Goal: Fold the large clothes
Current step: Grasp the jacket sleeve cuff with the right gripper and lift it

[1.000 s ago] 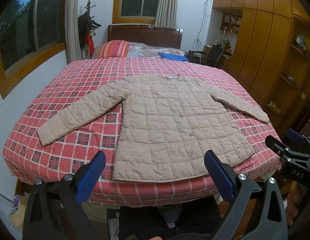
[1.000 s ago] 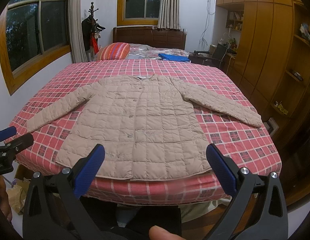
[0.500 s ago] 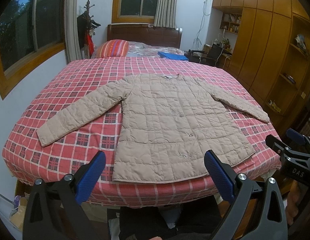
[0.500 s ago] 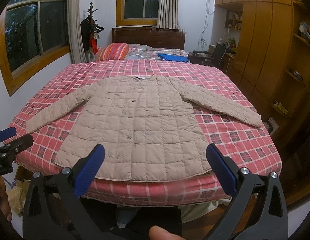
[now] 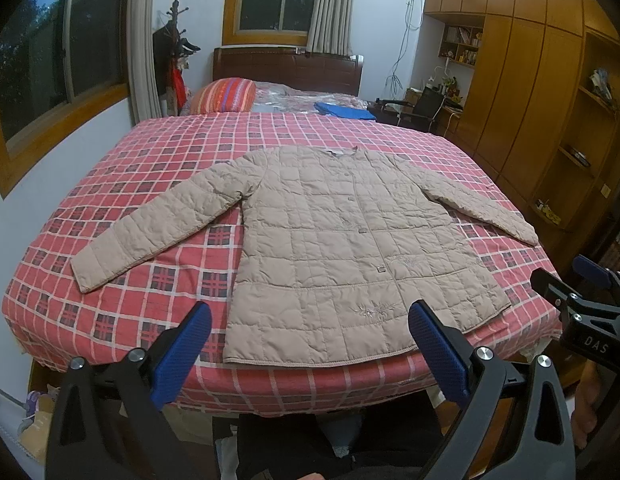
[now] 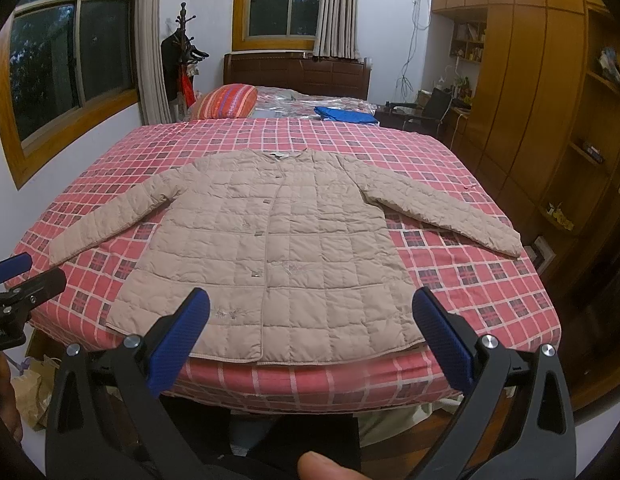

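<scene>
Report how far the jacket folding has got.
Done: the beige quilted jacket lies flat, buttoned, sleeves spread on the checked bedspread. In hand: nothing; left gripper and right gripper hover open before the hem. Left: every fold.

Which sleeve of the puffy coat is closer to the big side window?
The coat's sleeve that stretches toward the picture's left, pointing at the window wall. The other sleeve reaches toward the wooden cupboards instead.

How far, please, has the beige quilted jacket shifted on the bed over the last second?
No shift: the beige quilted jacket keeps its hem at the red checked bedspread's near edge.
</scene>
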